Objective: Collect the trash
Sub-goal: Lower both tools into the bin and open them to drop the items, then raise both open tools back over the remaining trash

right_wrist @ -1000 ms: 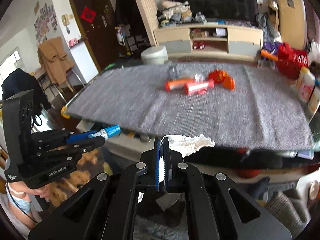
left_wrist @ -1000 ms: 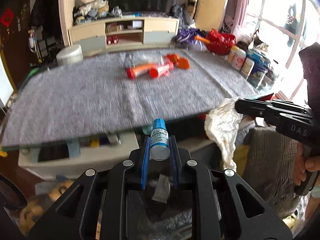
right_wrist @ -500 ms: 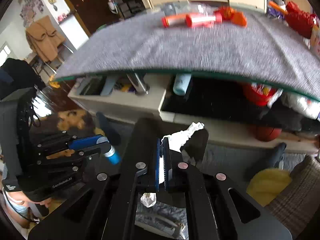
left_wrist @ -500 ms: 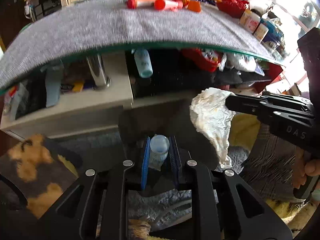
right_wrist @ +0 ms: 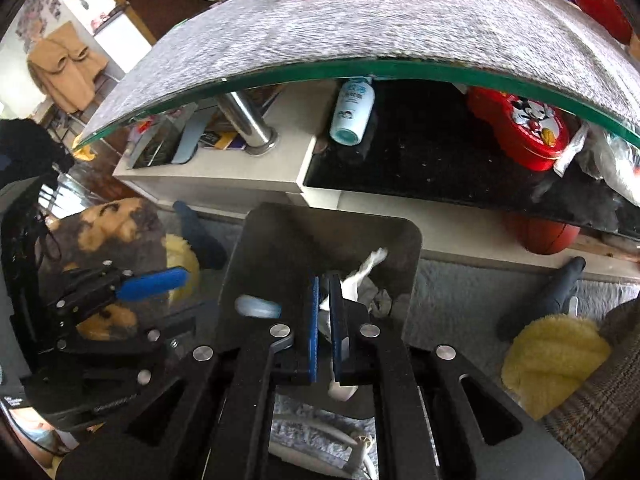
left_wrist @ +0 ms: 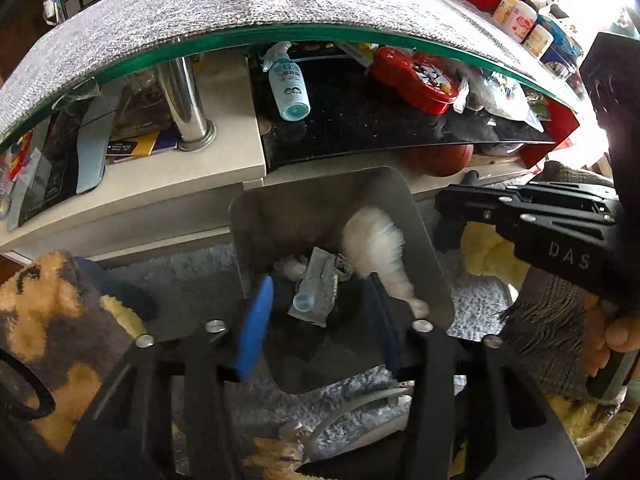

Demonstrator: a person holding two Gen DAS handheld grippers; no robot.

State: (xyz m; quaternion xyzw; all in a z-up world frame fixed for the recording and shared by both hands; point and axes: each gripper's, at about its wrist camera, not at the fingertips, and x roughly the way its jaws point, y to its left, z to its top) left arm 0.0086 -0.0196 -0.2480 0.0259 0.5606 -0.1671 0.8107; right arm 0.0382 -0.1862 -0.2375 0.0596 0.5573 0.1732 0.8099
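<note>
Your left gripper hangs over the grey metal bin with its blue pads spread wide and nothing between them; the small blue bottle lies below them inside the bin, cap end toward the camera (blurred, so you cannot tell if it rests on the bottom). Your right gripper sits above the same bin, its pads a narrow gap apart, with the white crumpled tissue running through that gap; whether the pads actually pinch the paper cannot be told from this view. From the left wrist the tissue appears as a smeared white mass inside the bin's right half, just under the right gripper's tip. The bin stands on the pale shaggy rug, in front of the glass-topped table with its grey cloth.
</note>
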